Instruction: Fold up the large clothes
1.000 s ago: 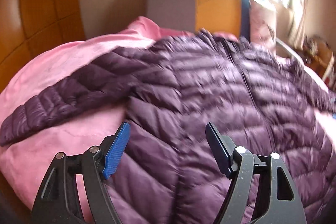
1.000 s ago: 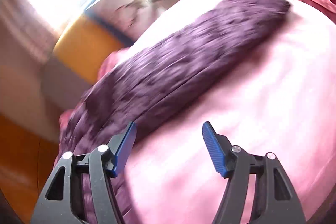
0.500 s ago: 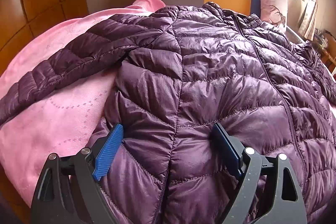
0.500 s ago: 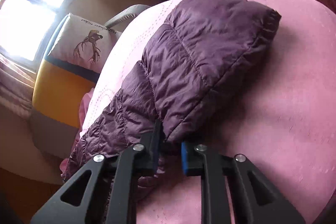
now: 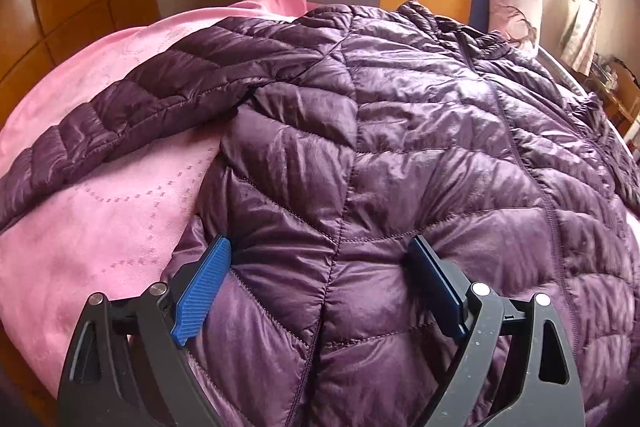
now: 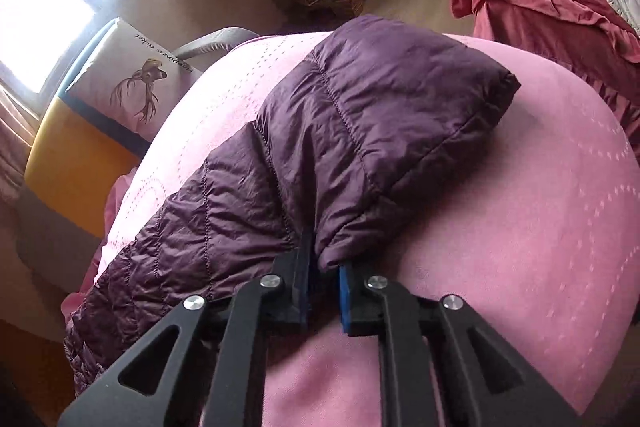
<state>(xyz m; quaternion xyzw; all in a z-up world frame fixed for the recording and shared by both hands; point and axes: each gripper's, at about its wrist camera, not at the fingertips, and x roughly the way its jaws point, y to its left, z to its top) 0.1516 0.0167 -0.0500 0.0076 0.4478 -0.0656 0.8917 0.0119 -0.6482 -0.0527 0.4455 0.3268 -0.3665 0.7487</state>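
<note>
Right tool pinching jacket sleeve edge

Two matching grippers, left gripper and right gripper: chunky matte black plastic arms with triangular cutouts, shiny round silver pins at the joints, and ribbed bright blue pads on the fingers.
</note>
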